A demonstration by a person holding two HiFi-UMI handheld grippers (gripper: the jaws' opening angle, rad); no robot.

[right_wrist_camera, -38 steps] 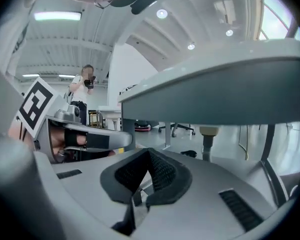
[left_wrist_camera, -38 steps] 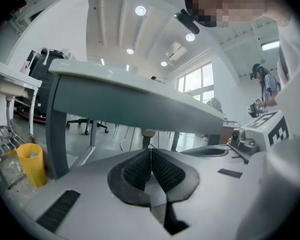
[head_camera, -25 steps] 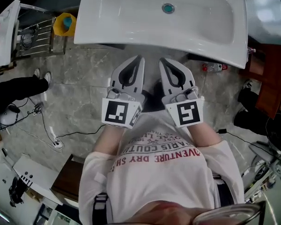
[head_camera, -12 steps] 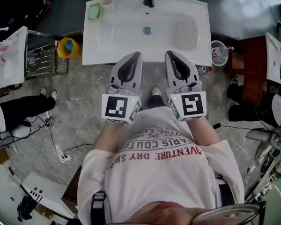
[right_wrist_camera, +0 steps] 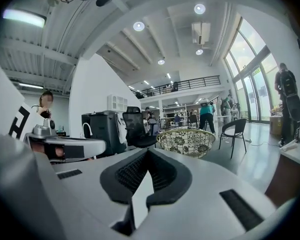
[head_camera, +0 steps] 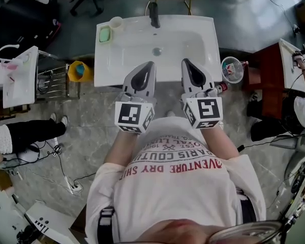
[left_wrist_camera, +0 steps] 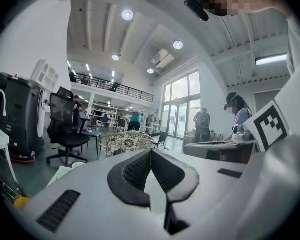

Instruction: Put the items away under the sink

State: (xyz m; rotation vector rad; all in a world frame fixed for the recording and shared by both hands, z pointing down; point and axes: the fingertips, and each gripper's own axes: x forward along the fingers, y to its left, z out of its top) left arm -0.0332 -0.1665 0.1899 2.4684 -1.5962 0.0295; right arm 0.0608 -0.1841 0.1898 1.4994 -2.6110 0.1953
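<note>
Head view: left tongs and right tongs are both clenched empty over the sink's near edge. The cup and soap dish sit at its back-left corner. Reaching in while clenched would likely topple the cup.

The sink is smooth, glossy white; the floor veined grey stone. The left gripper is matt grey, its pads ribbed

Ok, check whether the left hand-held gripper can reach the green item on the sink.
Probably yes: the left hand-held gripper, shut and empty, is near the front of the sink, with nothing between it and the green item.
</note>
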